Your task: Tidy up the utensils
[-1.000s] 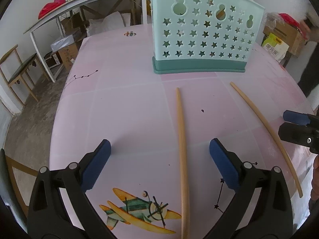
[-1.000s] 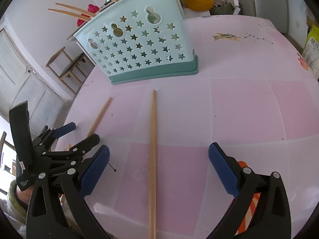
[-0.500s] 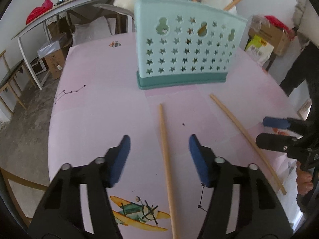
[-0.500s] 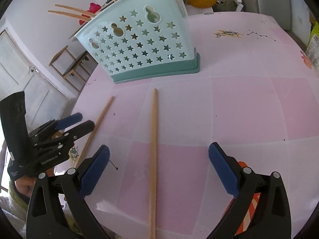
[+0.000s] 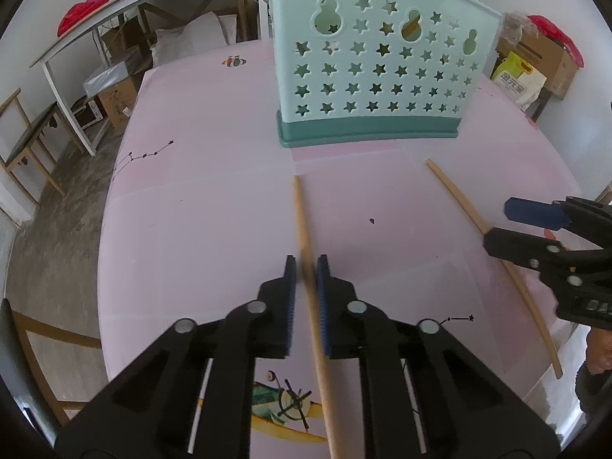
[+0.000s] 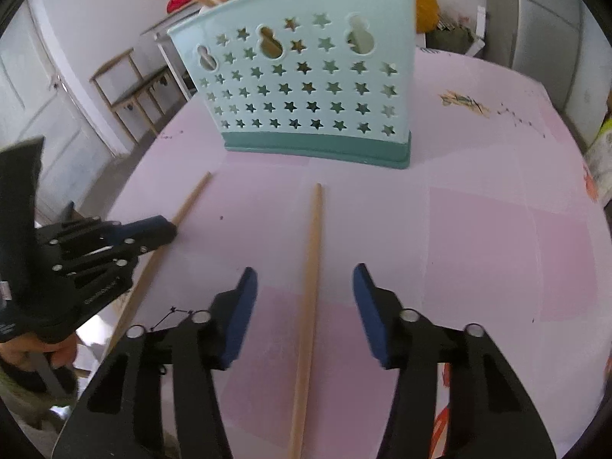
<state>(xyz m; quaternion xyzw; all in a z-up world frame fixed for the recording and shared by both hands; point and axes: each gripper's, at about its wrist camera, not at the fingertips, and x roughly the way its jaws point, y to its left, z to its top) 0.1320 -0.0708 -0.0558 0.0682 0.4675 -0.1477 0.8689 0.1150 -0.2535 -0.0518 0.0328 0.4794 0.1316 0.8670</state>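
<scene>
Chopstick (image 5: 306, 237) seemingly pinched by closing left gripper (image 5: 305, 267).

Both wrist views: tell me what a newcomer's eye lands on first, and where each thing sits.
The mint star-punched utensil basket stands upright at the far side of the pink table, with wooden sticks poking from its top. Nearer, two wooden chopsticks lie on the table: the left tongs are closing around the left chopstick, while the right tongs, also closing, straddle the right chopstick without touching it.
</scene>
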